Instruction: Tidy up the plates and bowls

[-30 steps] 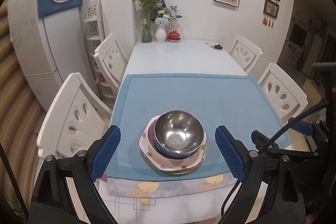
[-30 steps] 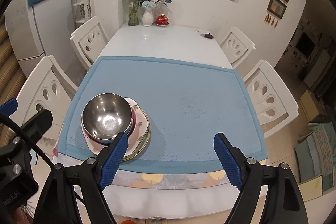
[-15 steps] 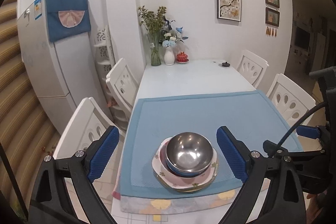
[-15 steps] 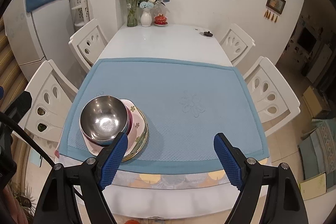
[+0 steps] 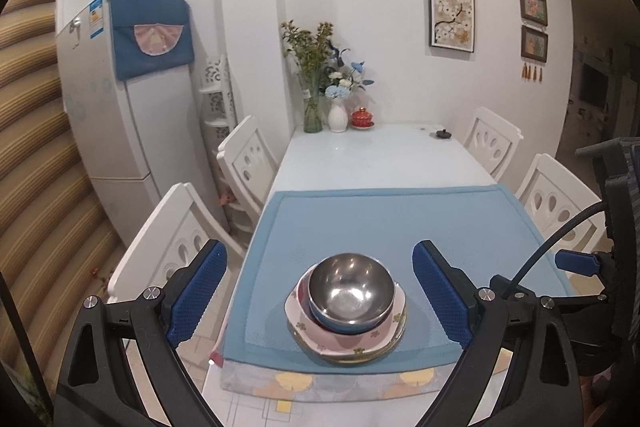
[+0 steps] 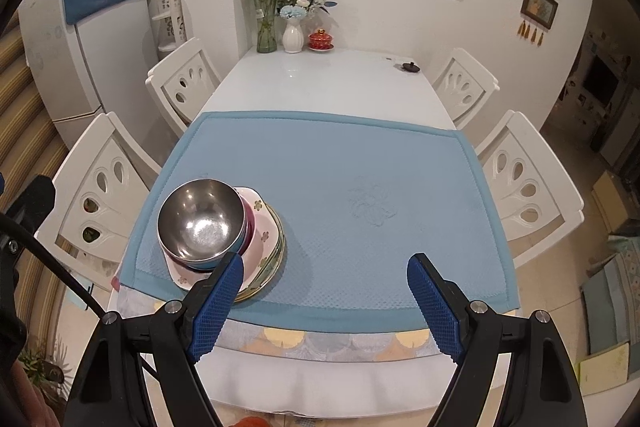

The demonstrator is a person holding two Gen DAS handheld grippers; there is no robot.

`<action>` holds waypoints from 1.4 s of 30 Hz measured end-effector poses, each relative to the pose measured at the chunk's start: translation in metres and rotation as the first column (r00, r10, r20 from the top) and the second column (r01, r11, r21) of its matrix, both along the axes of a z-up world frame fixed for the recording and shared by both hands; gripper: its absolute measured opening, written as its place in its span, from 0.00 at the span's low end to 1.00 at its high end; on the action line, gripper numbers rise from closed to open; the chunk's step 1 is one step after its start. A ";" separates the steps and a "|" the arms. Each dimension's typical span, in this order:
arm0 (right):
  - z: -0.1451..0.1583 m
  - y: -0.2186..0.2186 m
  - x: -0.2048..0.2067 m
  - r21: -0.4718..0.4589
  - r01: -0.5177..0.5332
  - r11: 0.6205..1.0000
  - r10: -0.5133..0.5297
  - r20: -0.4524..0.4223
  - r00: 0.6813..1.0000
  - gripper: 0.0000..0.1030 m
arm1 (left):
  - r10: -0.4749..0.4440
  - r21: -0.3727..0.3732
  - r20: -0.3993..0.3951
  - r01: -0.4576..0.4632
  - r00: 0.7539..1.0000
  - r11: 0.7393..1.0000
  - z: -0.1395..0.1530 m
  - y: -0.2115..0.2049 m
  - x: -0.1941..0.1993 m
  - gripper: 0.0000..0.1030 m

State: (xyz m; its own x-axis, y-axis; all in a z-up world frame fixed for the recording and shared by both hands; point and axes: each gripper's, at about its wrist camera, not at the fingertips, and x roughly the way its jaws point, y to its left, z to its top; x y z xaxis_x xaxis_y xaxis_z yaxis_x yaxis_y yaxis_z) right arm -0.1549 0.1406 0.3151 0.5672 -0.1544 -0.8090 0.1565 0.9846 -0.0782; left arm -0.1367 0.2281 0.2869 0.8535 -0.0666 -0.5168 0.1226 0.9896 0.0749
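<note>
Both wrist views look down the table (image 5: 380, 163), sharing the stacked dishes (image 6: 224, 235).

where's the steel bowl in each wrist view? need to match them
Left wrist: steel bowl low centre, between the open jaws, atop the stacked plates.
Right wrist: steel bowl lower left, beyond the left finger.
Shared landmark: white vase at the table's far end.

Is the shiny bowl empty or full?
Empty: the steel bowl on the stacked plates shows only its bare shiny bottom.
</note>
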 end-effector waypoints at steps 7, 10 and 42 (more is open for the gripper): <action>-0.004 -0.003 -0.005 0.041 -0.027 0.999 0.027 -0.002 1.000 0.80 | 0.088 0.001 -0.005 -0.088 0.996 0.996 -0.004 0.000 -0.015 0.97; -0.004 0.000 -0.005 0.036 -0.032 0.999 0.033 -0.007 0.999 0.80 | 0.104 0.006 0.030 -0.105 0.994 0.994 -0.002 0.001 -0.019 0.99; -0.023 0.051 0.068 -0.006 0.086 0.996 -0.086 -0.046 0.995 0.80 | -0.092 -0.001 -0.082 0.092 0.992 0.996 -0.021 0.030 0.083 0.99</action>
State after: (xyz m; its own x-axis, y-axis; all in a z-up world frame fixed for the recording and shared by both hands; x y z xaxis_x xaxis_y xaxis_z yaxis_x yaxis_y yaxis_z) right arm -0.0872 0.1916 0.2926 0.5134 -0.2042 -0.8335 0.2370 0.9672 -0.0911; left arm -0.0538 0.2584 0.2654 0.7988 -0.1417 -0.5847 0.2191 0.9737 0.0633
